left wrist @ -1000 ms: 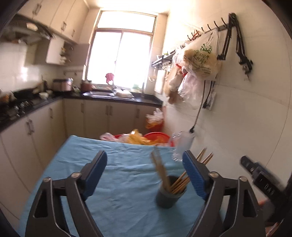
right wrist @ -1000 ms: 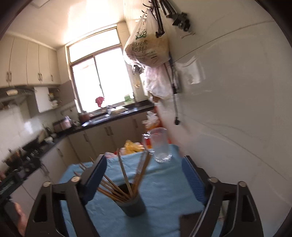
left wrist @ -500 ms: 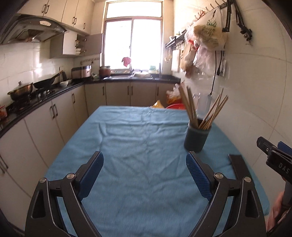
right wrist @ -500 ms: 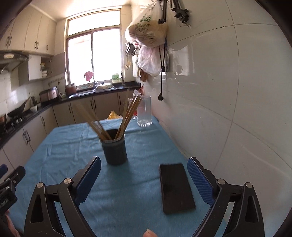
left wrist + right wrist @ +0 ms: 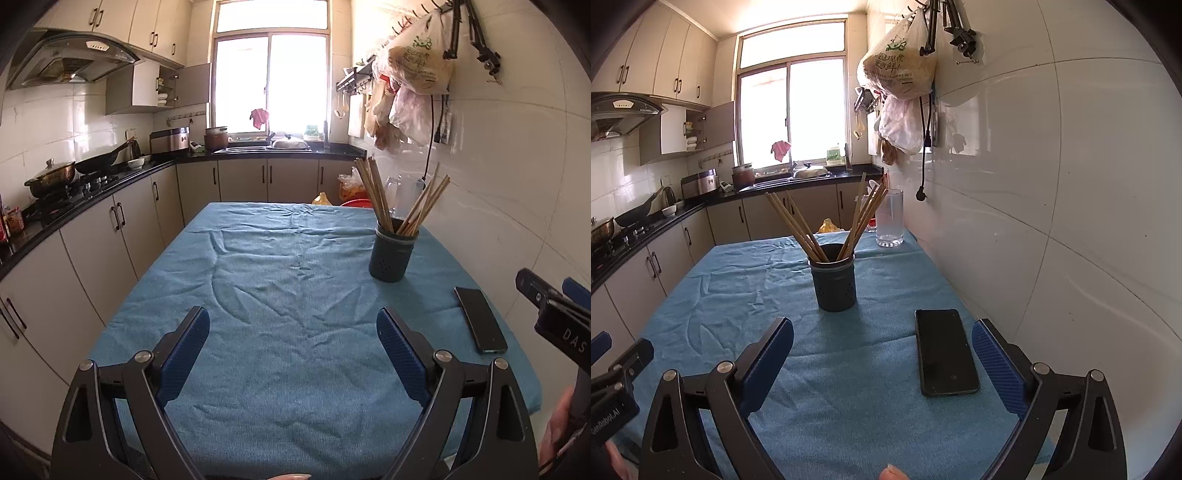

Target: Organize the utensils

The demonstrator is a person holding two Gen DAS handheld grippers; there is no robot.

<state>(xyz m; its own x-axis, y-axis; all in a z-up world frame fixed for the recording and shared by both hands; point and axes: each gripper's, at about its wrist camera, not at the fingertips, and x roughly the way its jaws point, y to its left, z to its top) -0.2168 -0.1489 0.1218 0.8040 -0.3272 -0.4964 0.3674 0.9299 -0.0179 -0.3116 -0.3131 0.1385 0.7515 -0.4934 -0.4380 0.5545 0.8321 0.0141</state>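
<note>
While both claws hang low over the near edge of the counter point(image 5: 258, 280), nothing sits between their pads. My left claw point(image 5: 293, 336) is spread wide and empty; my right claw point(image 5: 882, 345) is likewise spread wide and empty, with a phone point(image 5: 945, 350) lying flat on the blue cloth just inside its right pad.

Farther out, the cup point(image 5: 834, 282) stands upright on the cloth, right of centre, apart from the phone. The chopsticks point(image 5: 798, 227) stand in it in two leaning bunches, one fanned left, one right. A clear jug point(image 5: 889, 218) stands behind it near the wall. No loose utensil shows on the cloth.

Judgement: the chopsticks already sit gathered in the cup; this fits either a finished sort or a start before they are emptied out. For any approach, keep the pads level, come in clear of the phone, and steady the cup against tipping.

Pose: both claws point forward, level, side by side.
</note>
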